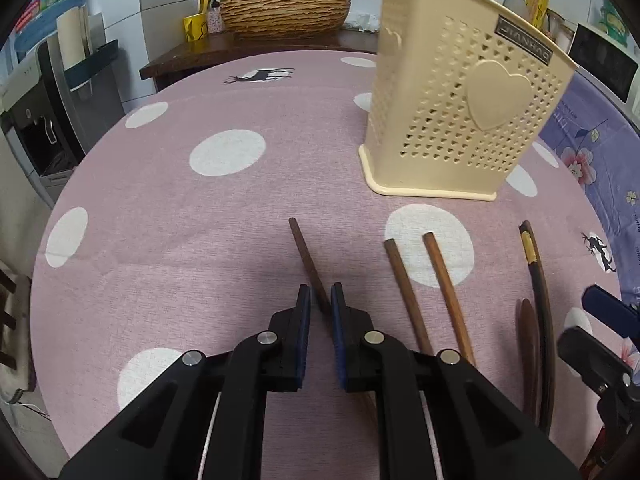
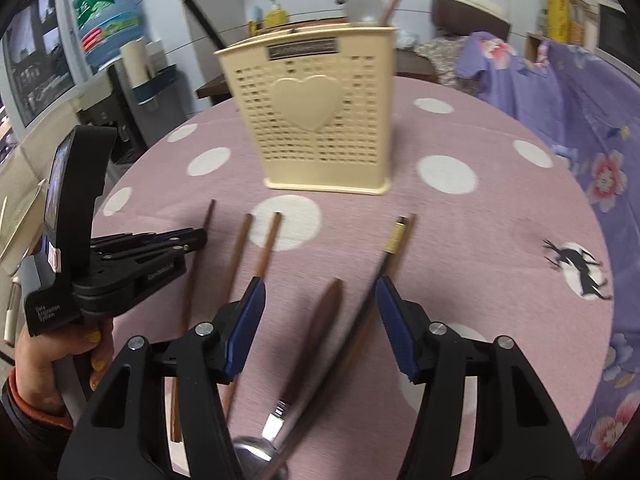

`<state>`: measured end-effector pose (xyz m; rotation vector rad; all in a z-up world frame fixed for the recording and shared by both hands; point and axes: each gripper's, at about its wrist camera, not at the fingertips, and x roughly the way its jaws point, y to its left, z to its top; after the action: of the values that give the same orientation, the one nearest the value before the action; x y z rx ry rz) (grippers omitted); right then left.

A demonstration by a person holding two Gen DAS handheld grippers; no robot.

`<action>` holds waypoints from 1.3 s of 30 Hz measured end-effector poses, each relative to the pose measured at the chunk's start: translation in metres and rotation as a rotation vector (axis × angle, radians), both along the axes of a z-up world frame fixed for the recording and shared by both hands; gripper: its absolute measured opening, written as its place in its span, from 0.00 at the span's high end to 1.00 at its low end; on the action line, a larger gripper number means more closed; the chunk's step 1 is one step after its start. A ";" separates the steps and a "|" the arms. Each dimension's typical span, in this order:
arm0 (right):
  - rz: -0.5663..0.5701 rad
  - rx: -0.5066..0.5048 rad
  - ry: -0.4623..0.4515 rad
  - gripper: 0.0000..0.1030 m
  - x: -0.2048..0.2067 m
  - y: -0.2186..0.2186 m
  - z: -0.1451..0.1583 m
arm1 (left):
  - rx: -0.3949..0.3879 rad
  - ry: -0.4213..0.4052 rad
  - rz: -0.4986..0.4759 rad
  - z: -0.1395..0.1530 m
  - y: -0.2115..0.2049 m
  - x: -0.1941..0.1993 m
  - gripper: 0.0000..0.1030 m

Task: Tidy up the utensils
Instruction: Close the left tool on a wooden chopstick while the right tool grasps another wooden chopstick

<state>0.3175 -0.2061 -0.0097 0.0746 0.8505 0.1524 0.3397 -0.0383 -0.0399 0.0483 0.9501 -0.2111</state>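
A cream perforated utensil holder (image 1: 452, 120) stands on the pink dotted tablecloth; it also shows in the right wrist view (image 2: 320, 120), with a spoon and a stick standing in it. My left gripper (image 1: 320, 300) has its jaws narrowly apart around a brown chopstick (image 1: 306, 260). Two more brown chopsticks (image 1: 424, 292) lie to its right, then a dark pair with a gold band (image 1: 538, 280). My right gripper (image 2: 320, 312) is open above a wooden-handled spoon (image 2: 320, 328) and the dark chopsticks (image 2: 384, 264).
The round table (image 1: 160, 200) ends at the left. A wooden basin (image 1: 284, 12) sits behind it. A water dispenser (image 2: 116, 76) stands at the left. A purple floral cloth (image 2: 592, 128) lies at the right.
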 end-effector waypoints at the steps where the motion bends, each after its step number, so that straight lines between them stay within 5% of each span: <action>1: 0.018 -0.009 0.010 0.48 0.007 0.007 0.000 | 0.000 -0.001 0.004 0.001 0.004 0.000 0.89; 11: 0.051 -0.054 0.165 0.67 0.068 0.049 -0.034 | -0.013 0.012 0.054 -0.001 0.031 0.001 0.89; 18: 0.039 -0.142 0.136 0.72 0.078 0.064 -0.040 | -0.066 0.007 0.075 0.000 0.033 0.001 0.87; 23: 0.030 -0.137 0.135 0.89 0.083 0.062 -0.040 | -0.065 -0.022 0.071 0.004 0.030 -0.001 0.60; 25: 0.029 -0.112 0.137 0.90 0.084 0.058 -0.040 | -0.052 -0.033 0.064 0.006 0.028 -0.003 0.58; 39: -0.017 -0.003 0.150 0.91 0.082 0.037 -0.040 | 0.053 -0.026 0.037 -0.004 0.003 0.021 0.67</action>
<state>0.3990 -0.1693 -0.0499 0.0910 0.9991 0.1311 0.3612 -0.0354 -0.0440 0.0822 0.9304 -0.1505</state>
